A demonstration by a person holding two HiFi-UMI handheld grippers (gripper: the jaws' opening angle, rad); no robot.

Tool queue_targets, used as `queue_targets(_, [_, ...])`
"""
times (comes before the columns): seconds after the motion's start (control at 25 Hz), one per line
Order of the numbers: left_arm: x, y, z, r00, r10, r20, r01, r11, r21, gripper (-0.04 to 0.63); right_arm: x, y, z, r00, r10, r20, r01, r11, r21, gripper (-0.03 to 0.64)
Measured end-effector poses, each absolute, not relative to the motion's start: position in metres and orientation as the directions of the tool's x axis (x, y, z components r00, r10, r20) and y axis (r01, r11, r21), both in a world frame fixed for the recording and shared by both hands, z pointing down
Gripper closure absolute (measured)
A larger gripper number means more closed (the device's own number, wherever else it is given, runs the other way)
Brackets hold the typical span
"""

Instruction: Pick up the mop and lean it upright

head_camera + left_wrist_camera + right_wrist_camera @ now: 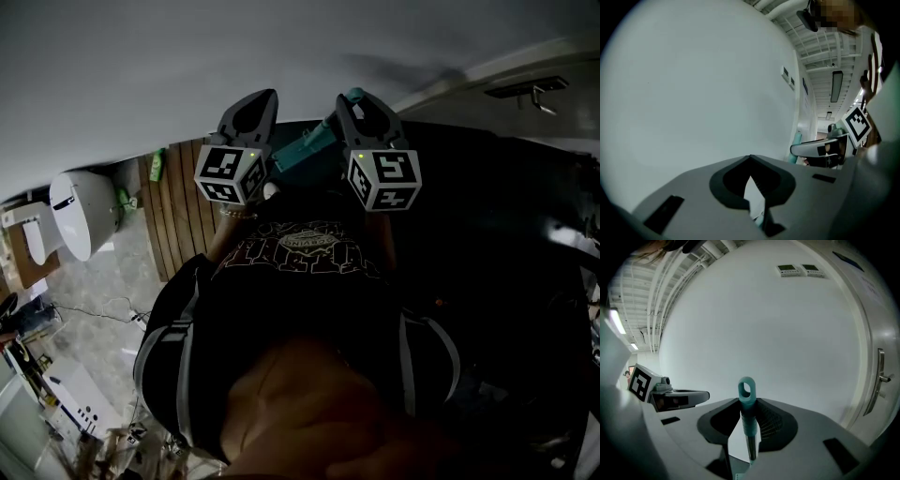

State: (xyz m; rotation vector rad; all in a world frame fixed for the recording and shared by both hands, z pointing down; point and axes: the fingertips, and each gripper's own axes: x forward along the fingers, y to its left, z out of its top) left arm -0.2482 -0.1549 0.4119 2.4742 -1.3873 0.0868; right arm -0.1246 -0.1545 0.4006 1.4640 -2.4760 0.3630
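Note:
The mop's teal handle [305, 145] slants between my two raised grippers in the head view. In the right gripper view its looped end [746, 392] sticks up from between the jaws, pressed against the right pad. My right gripper [356, 98] is shut on it. My left gripper [255, 101] is held beside it, close to the white wall. In the left gripper view its jaws stand a narrow slit apart, with a sliver of teal handle [761, 218] low in the gap. Whether they clamp it is unclear. The mop head is hidden.
A white wall [754, 324] fills the space ahead. A door with a lever handle [880, 377] stands at the right. Below me are wooden floor boards [183, 211], a white rounded appliance [80, 211] and clutter [56, 394] at the lower left.

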Motion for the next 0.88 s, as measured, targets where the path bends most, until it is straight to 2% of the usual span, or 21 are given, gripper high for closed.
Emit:
queue_targets(0.16, [-0.28,-0.145,0.416,0.533,-0.819,0.212,-0.842,-0.487,0.233,0.555,-0.154,-0.15,0.404,-0.459,-0.824,0.333,-0.885,0.457,-0.09,0.499])
queue_targets(0.48, [-0.301,-0.134,0.413,0.538,-0.818,0.203,-0.84,-0.5,0.212,0.555,-0.185,-0.146,0.407,-0.472,-0.821,0.323,-0.878,0.47,-0.088,0.499])
queue_targets(0.88, [-0.322,-0.129,0.404,0.473,-0.86,0.19,-0.873,-0.429,0.232,0.556,-0.213,-0.142,0.4,-0.535,-0.776,0.334,-0.838,0.537,-0.097,0.5])
